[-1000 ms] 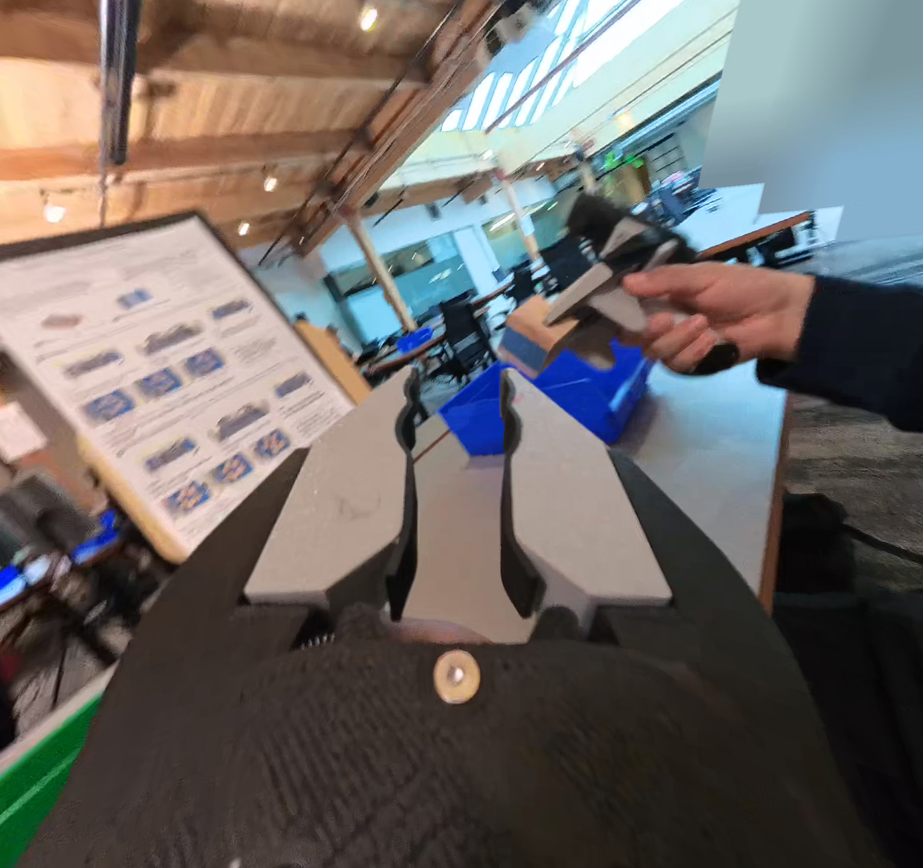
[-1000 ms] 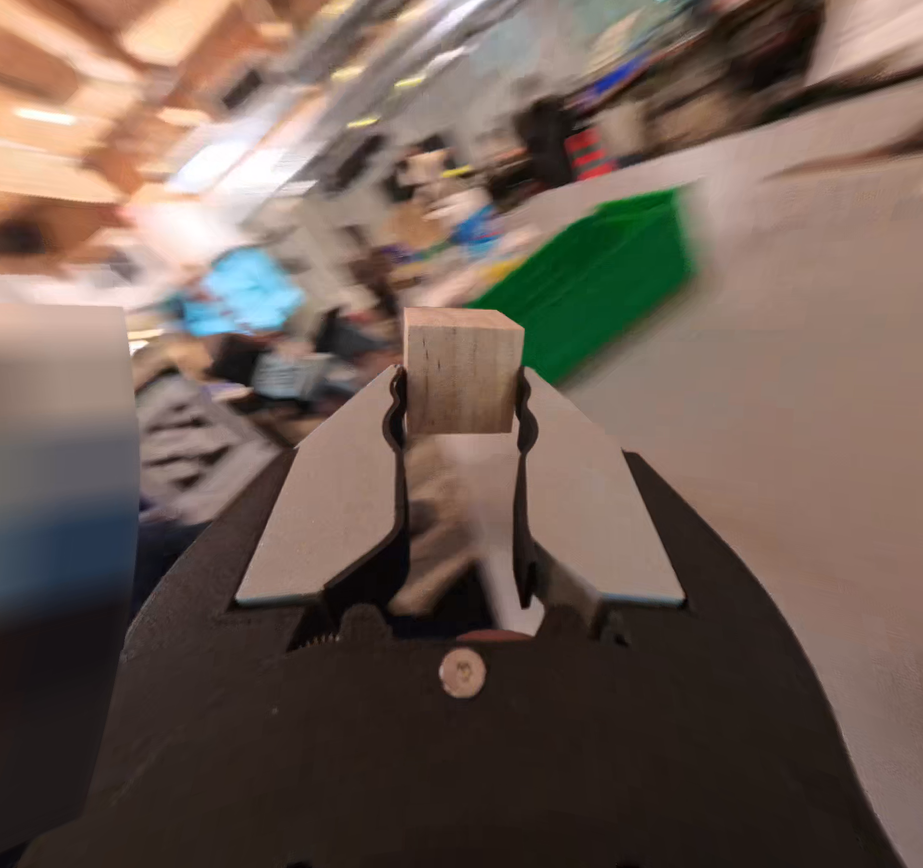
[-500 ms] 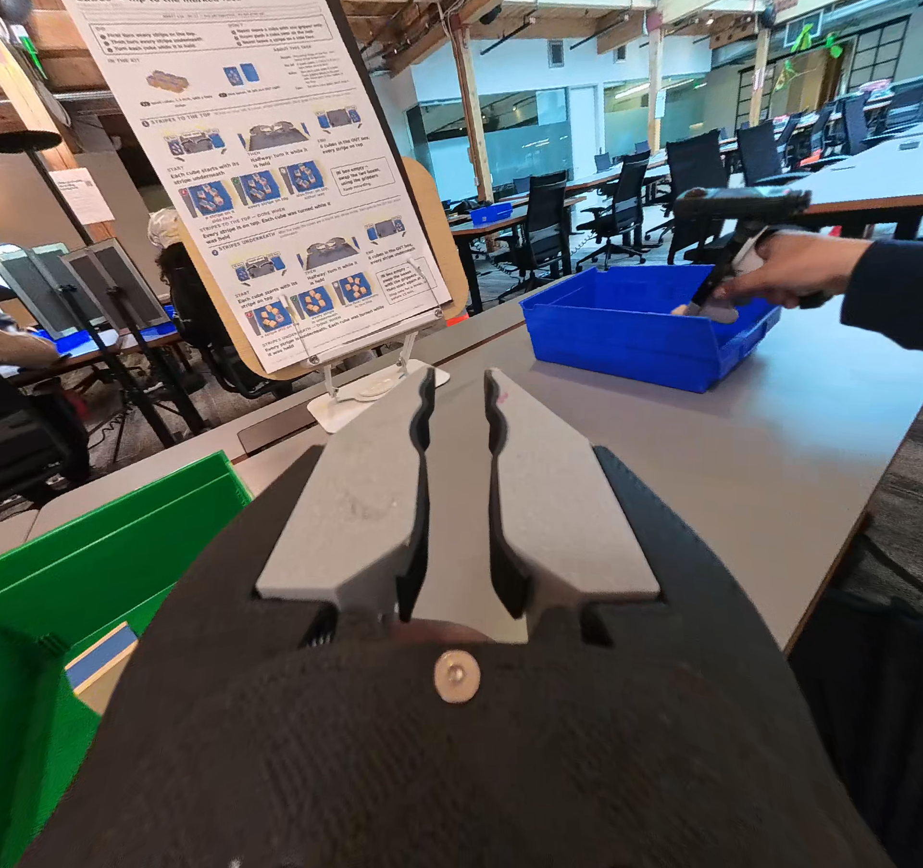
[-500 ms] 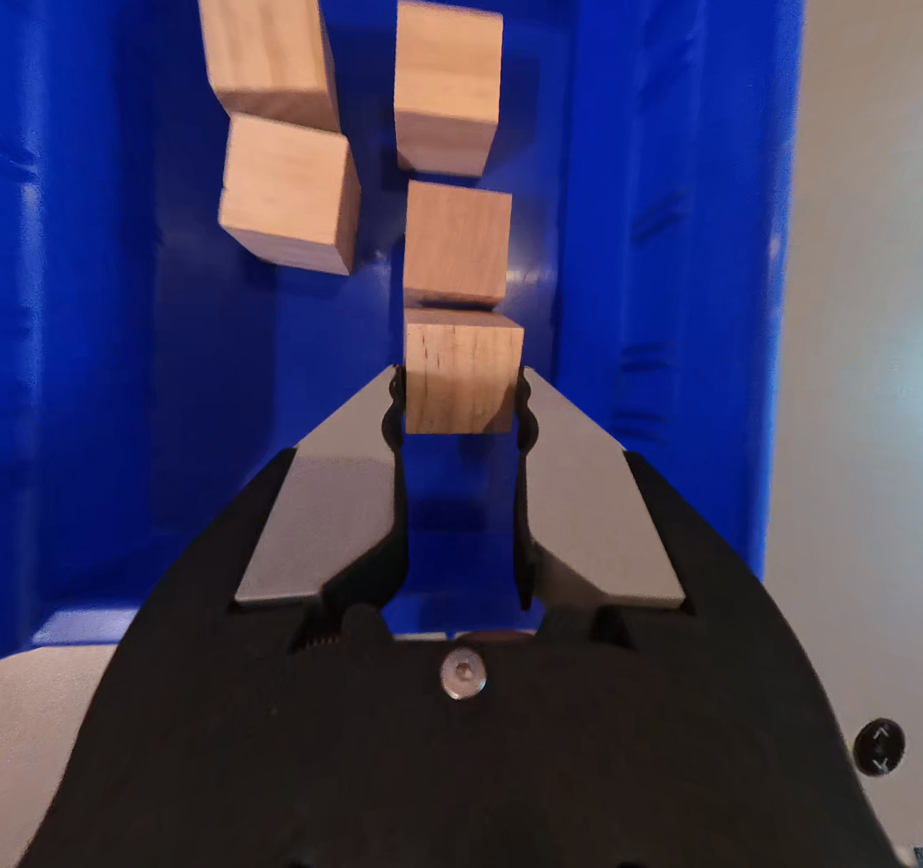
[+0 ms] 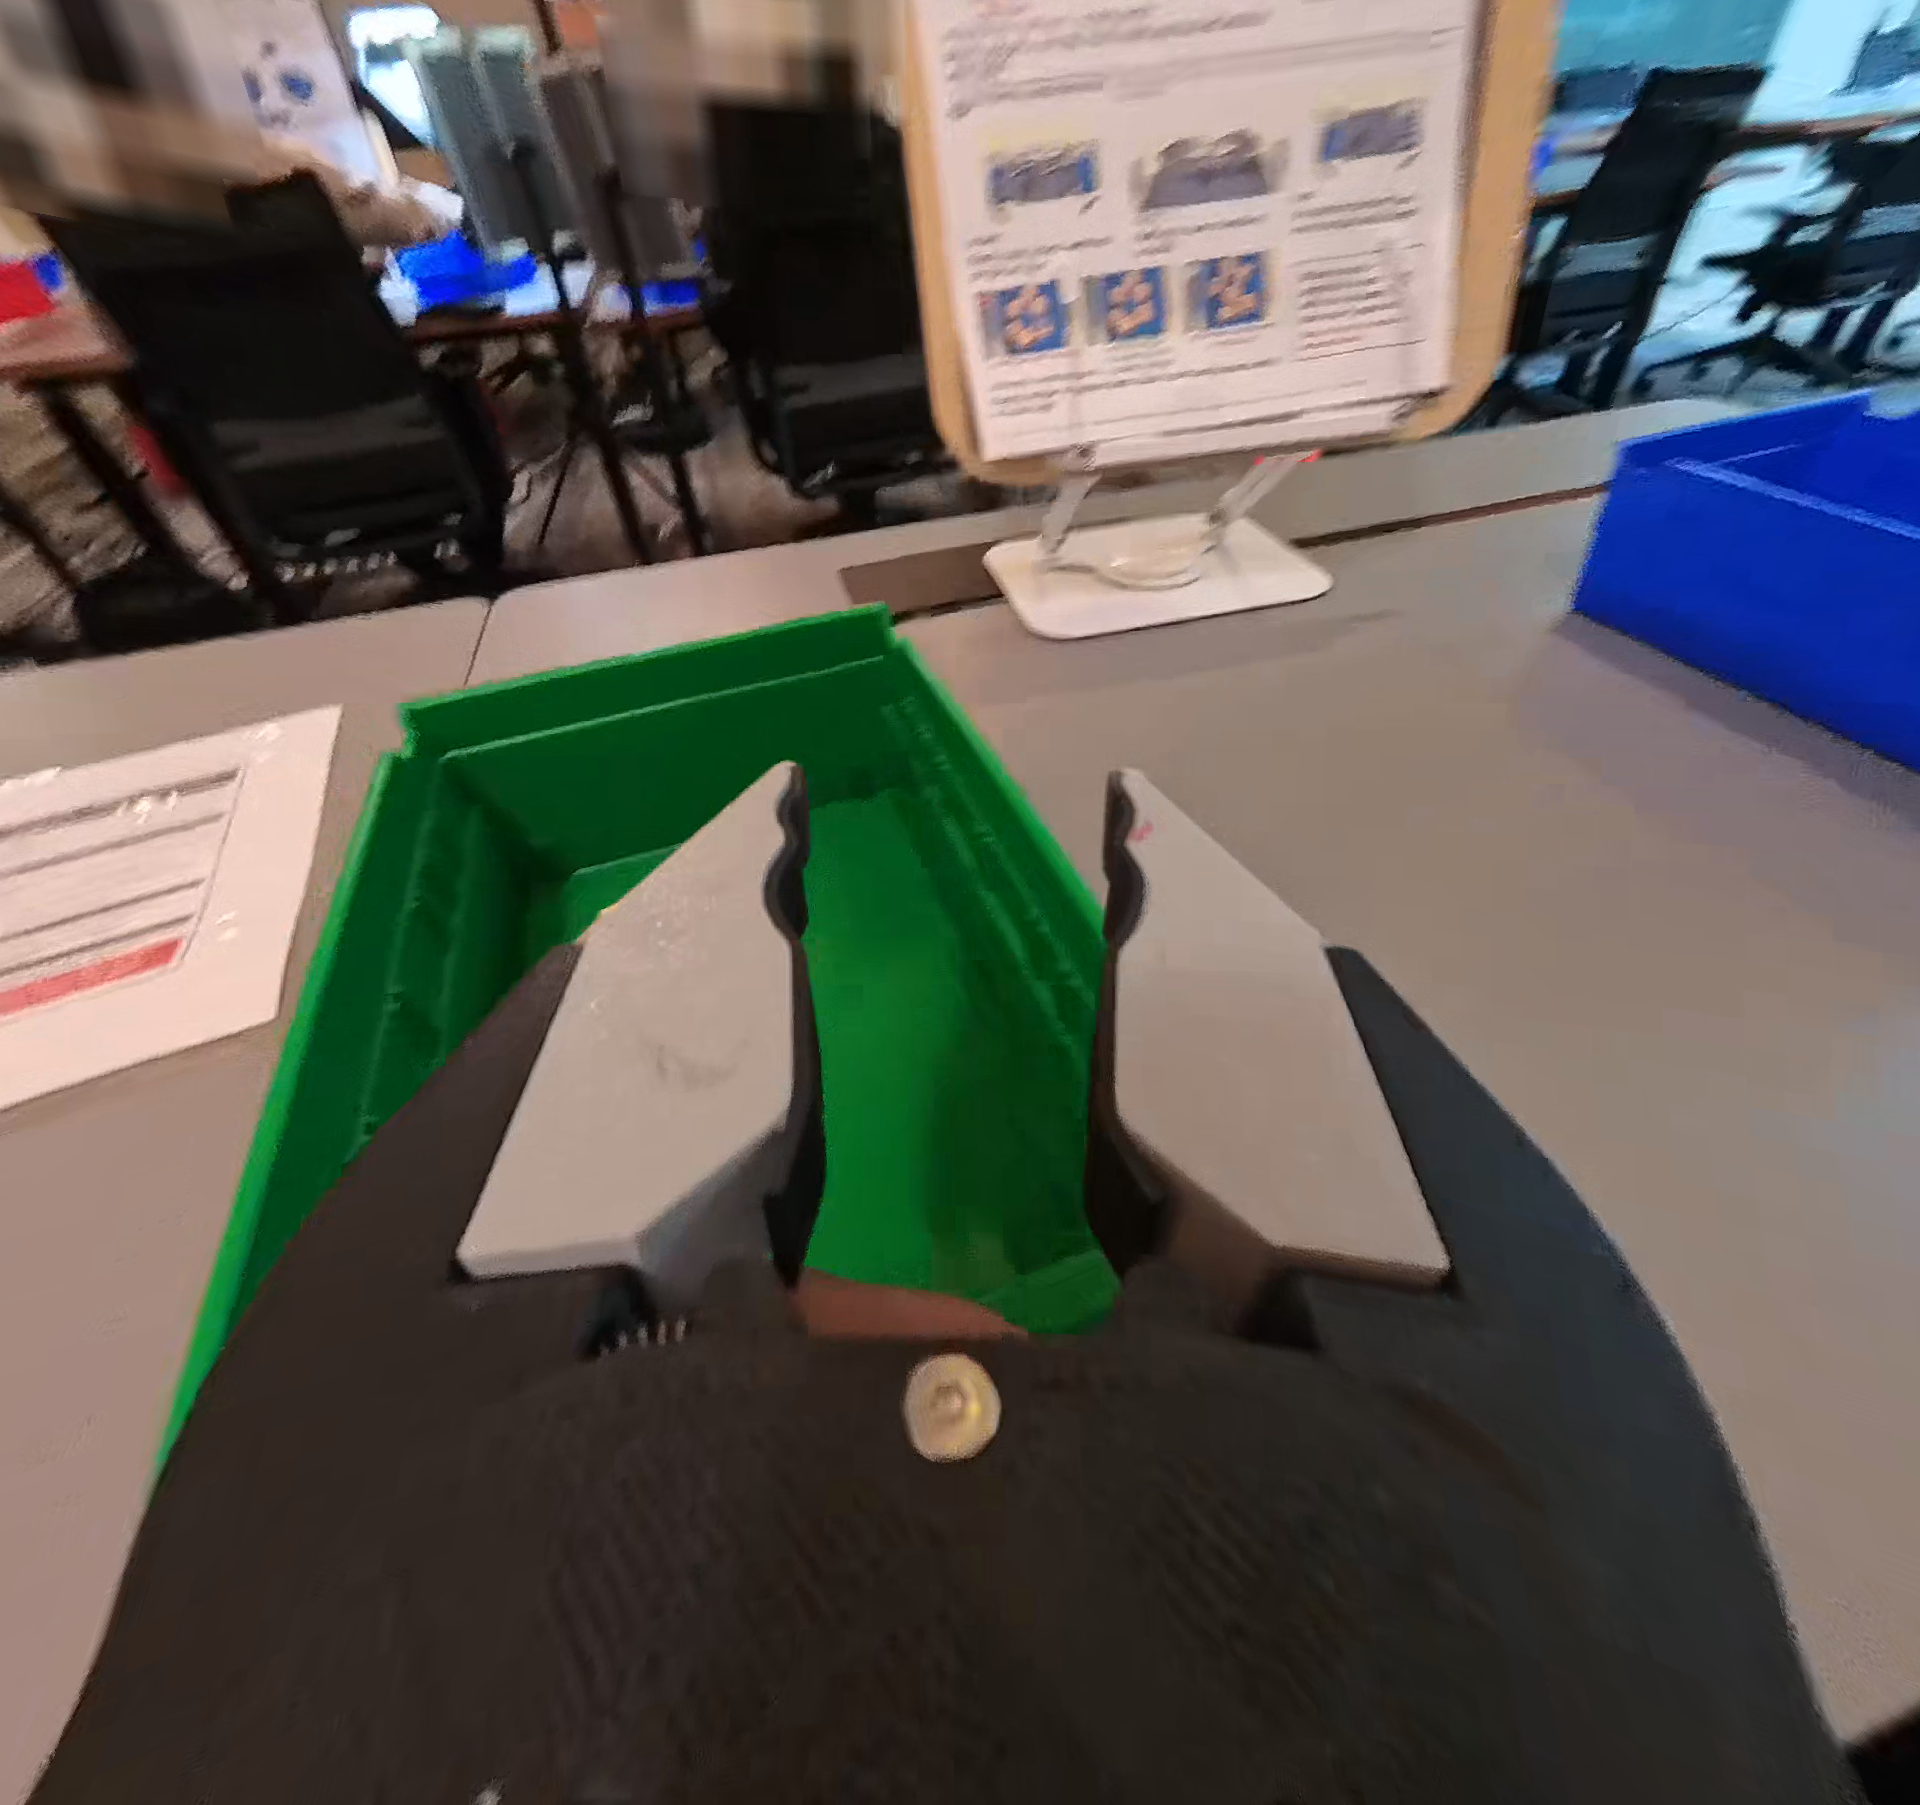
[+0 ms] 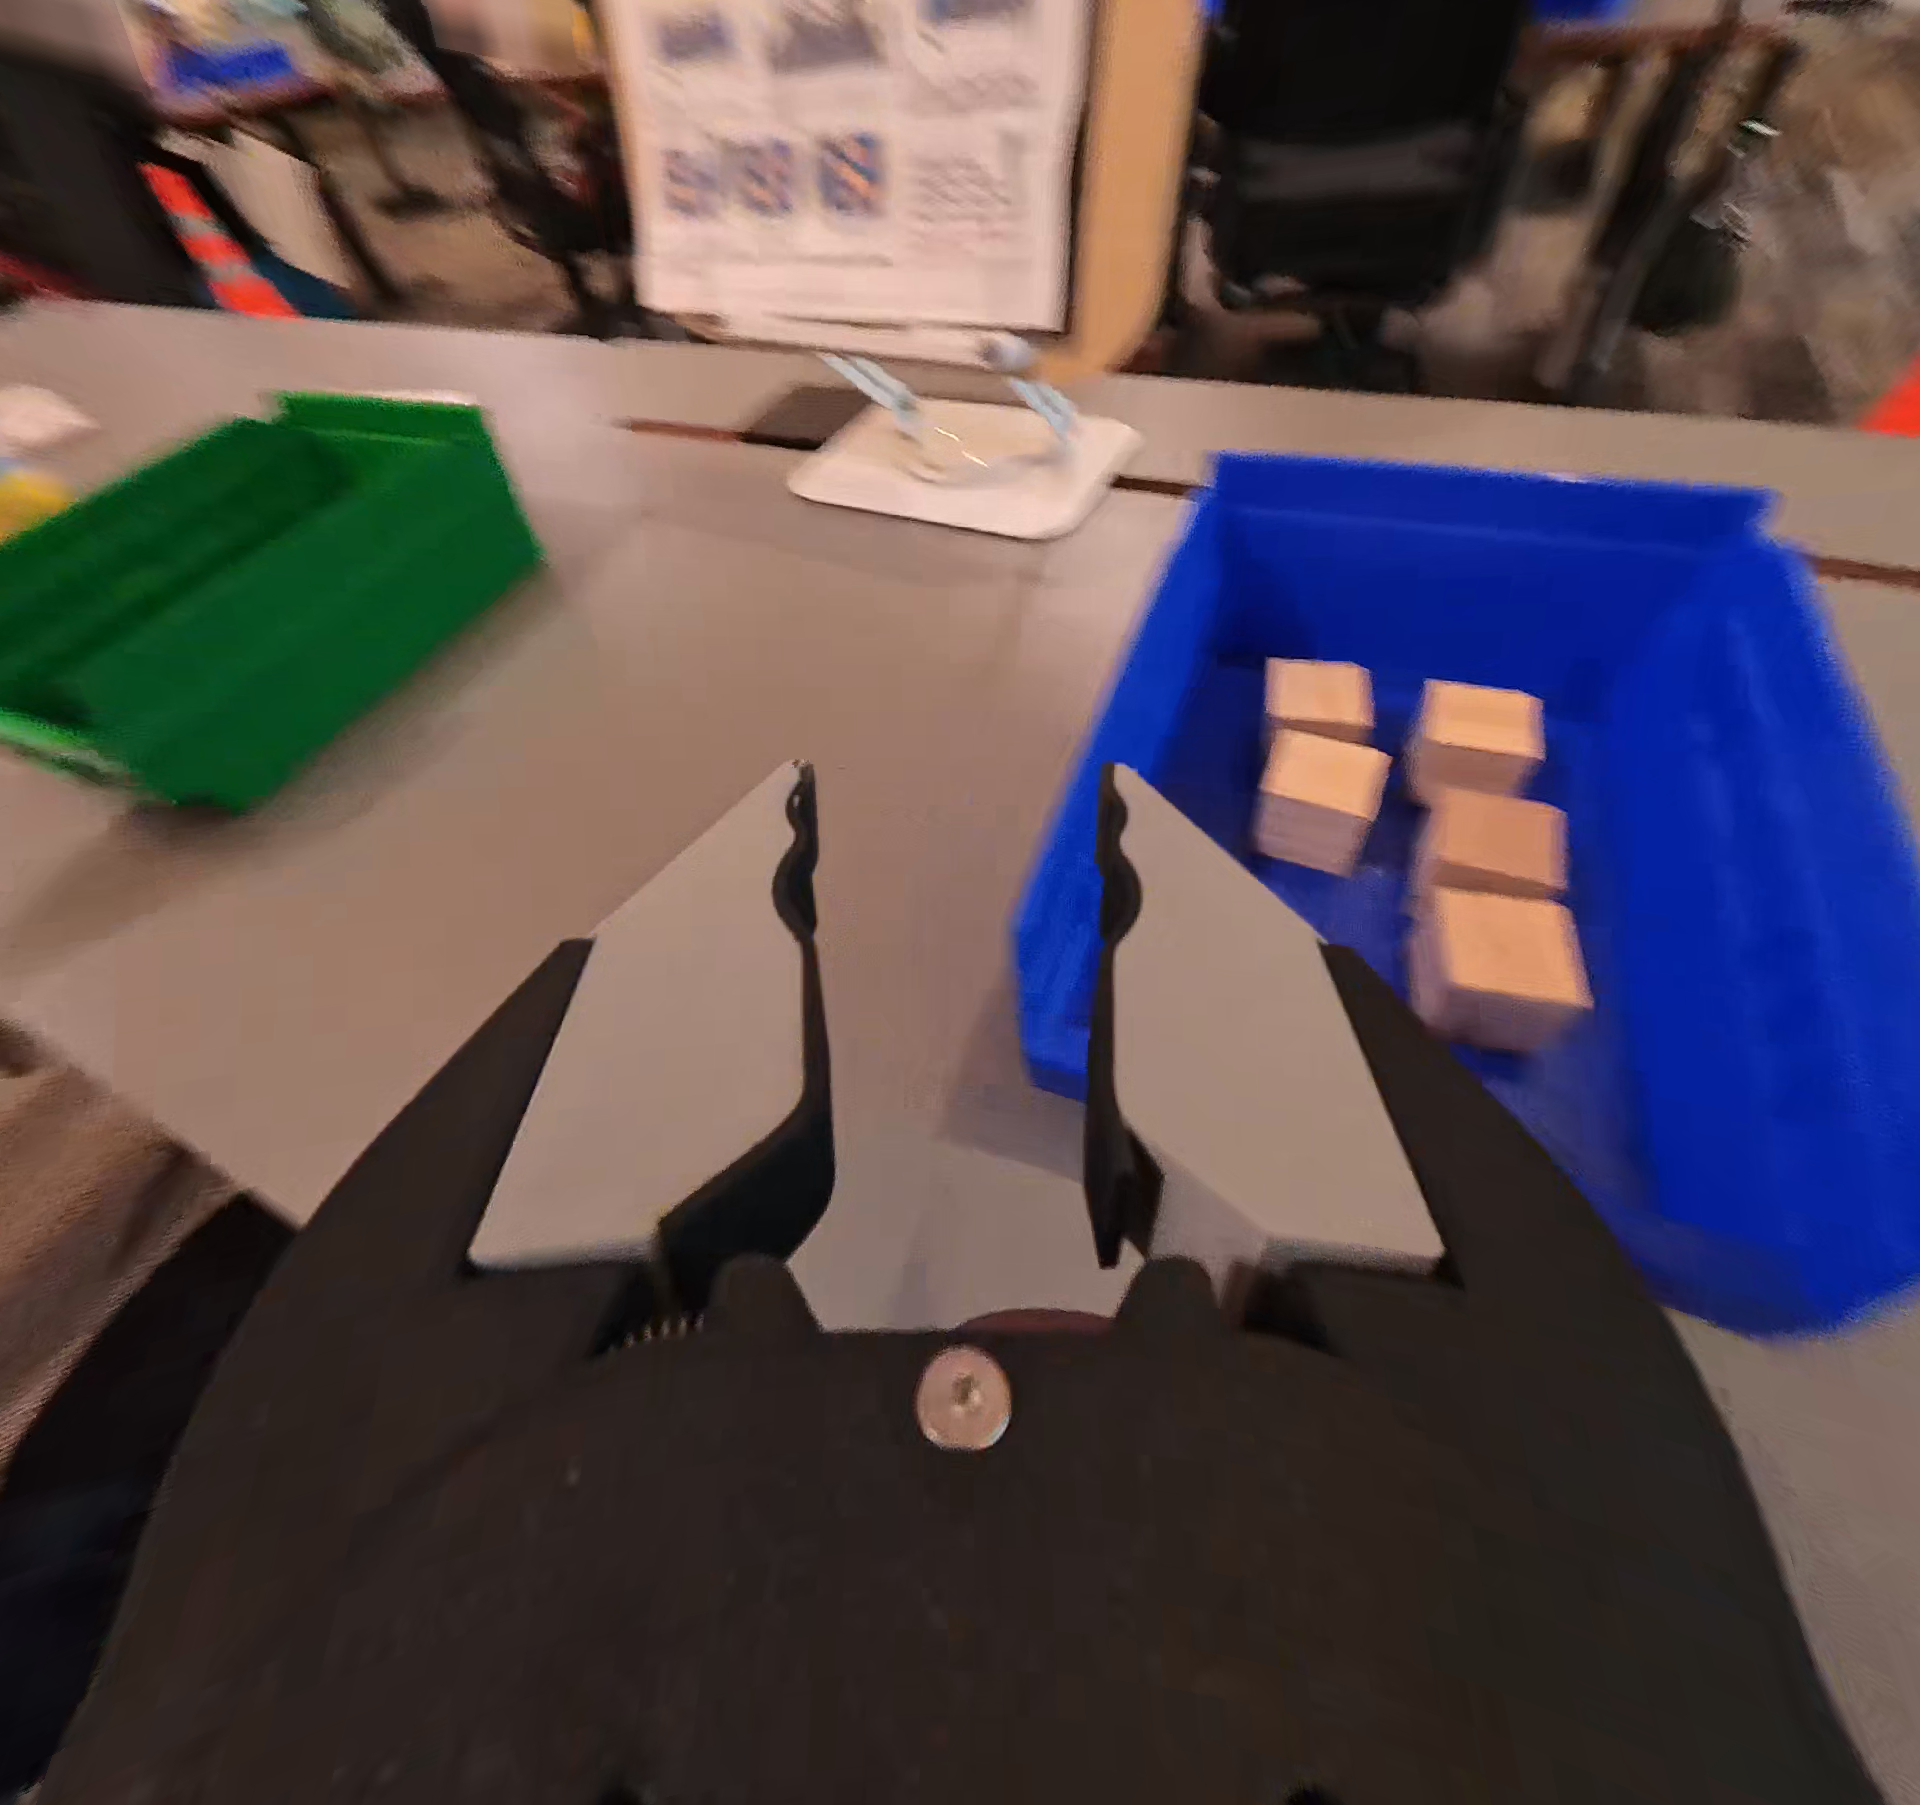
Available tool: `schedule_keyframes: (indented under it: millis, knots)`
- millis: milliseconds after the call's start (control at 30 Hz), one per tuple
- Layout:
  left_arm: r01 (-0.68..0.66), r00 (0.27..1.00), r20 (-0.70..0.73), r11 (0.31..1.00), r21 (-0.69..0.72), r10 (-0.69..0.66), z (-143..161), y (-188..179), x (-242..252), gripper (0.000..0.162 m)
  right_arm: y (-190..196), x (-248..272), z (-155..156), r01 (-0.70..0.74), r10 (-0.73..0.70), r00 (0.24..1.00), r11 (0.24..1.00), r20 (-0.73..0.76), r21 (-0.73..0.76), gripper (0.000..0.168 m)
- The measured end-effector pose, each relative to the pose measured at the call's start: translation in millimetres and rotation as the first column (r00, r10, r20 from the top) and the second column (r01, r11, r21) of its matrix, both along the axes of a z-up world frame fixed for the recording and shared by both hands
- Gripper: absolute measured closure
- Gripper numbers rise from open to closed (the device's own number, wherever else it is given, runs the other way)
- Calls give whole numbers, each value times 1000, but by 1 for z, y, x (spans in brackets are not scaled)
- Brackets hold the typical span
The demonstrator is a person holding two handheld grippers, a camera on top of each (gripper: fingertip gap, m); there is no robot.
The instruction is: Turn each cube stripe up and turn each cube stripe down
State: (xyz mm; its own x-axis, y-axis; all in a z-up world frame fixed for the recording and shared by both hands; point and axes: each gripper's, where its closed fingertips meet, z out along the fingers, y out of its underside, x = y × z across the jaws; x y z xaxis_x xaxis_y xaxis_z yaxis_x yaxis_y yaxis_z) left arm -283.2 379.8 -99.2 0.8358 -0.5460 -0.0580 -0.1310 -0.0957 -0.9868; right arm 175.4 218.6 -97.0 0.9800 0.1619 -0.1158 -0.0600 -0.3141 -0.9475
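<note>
Several plain wooden cubes (image 6: 1496, 955) sit in the blue bin (image 6: 1725, 924) at the right, no stripe showing on their visible faces. My right gripper (image 6: 956, 789) is open and empty, over the grey table just left of the blue bin. My left gripper (image 5: 951, 794) is open and empty, held over the green bin (image 5: 727, 716), whose visible floor is bare; the gripper hides the near part of it. The green bin also shows at the left in the right wrist view (image 6: 260, 560). A corner of the blue bin shows at the right in the left wrist view (image 5: 1766, 550).
An instruction sheet on a clipboard stand (image 5: 1174, 571) is at the back of the grey table (image 5: 1455, 924); it also shows in the right wrist view (image 6: 966, 477). A laminated paper (image 5: 125, 903) lies left of the green bin. Office chairs and desks stand beyond the table.
My right gripper let go of the cube in the blue bin, opened, and drew back to the left. My left gripper opened wider and swung down over the green bin.
</note>
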Motion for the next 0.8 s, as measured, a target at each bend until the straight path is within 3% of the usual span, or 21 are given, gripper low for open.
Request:
schedule_keyframes:
  millis: [133,300,467,500,567,667,800]
  knots:
    - [-110,987,-136,976,-190,85,-29,64,-21,101,-1,-35,20,-109,108,994,993,30,38,116]
    - [-245,955,-269,836,-491,122,-97,124,-34,97,2,-47,18,-146,147,989,988,-1,55,117]
    - [-435,856,-494,727,-532,151,-155,150,-55,99,1,-42,13,-133,134,991,990,-16,42,117]
    - [-457,839,-522,717,-526,153,-162,152,-57,106,0,-43,14,-139,140,990,989,-21,44,117]
    - [-484,817,-551,723,-493,171,-165,158,-60,114,-2,-43,15,-143,144,989,989,-18,47,117]
    - [-429,843,-521,749,-505,131,-161,159,-52,116,-3,-45,15,-148,148,989,988,-14,49,117]
    - [-295,872,-480,888,-352,99,-107,158,-29,116,0,-70,4,-250,250,967,968,-50,18,117]
